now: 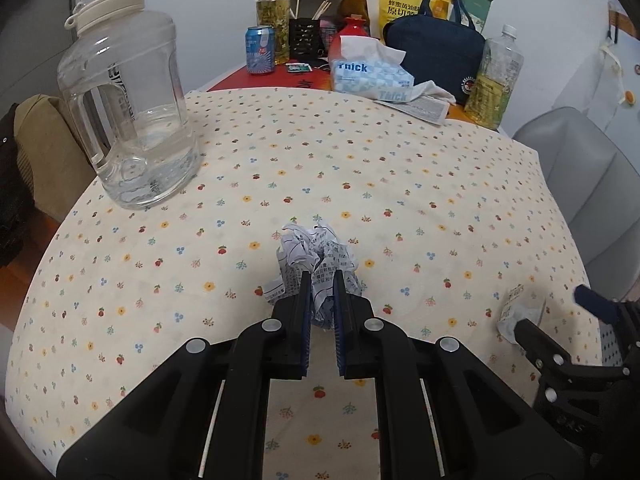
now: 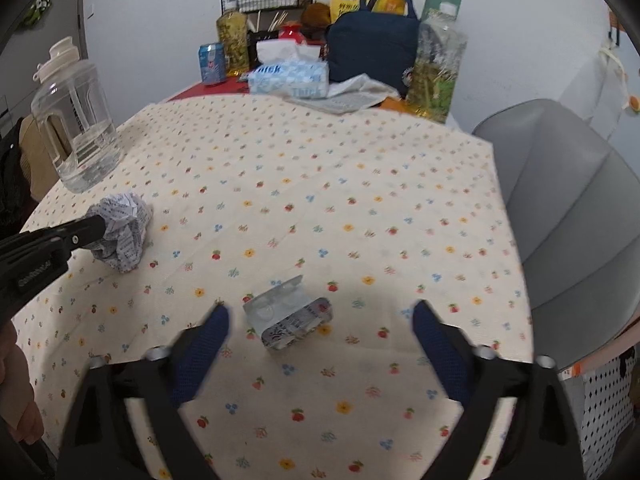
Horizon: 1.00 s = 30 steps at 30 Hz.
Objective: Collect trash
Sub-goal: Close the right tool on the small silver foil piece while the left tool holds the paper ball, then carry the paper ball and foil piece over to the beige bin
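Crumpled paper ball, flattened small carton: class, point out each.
crumpled paper ball point(image 1: 316, 252), left wrist view, upper printed folds.
flattened small carton point(image 2: 286, 316), right wrist view, middle of its body.

We saw soft, even indoor light, fairly bright, with no harsh glare. A dim round shadow lay on the worktop below the right tongs. The right view was smeared with motion blur; the left was sharper. Both bowed strongly and darkened at the corners.
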### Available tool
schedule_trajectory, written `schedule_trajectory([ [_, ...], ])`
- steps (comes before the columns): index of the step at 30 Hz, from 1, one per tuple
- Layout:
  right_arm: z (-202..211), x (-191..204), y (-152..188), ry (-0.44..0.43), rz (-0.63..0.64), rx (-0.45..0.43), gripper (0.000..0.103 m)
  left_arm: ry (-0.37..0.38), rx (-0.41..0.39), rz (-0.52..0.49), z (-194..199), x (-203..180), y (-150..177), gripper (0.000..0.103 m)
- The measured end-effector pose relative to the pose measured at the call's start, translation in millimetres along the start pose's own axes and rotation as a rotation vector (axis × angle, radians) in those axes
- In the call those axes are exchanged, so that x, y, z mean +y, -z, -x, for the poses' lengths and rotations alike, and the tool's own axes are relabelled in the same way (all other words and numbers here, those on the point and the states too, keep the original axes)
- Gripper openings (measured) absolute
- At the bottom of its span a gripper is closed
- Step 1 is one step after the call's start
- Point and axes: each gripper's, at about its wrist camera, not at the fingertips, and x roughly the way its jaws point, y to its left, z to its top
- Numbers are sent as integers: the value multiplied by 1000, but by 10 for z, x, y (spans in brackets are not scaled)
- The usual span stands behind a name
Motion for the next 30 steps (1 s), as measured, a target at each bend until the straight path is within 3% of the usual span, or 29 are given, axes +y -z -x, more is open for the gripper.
schedule_trajectory([
  [1,-37,-4,6,-10,-2,19,33,-1,-1,-1,3,-1,0,10],
  [2,-78,-21,14,-26,-10,49,14,-1,-3,-4,9,-12,-2,10],
  [5,-42,-84,42,-35,-27,53,6,5,-8,-12,32,-68,-2,10],
  [30,1234,-755,447,88,-142,-79,6,116,-95,-156,718,-1047,185,10],
])
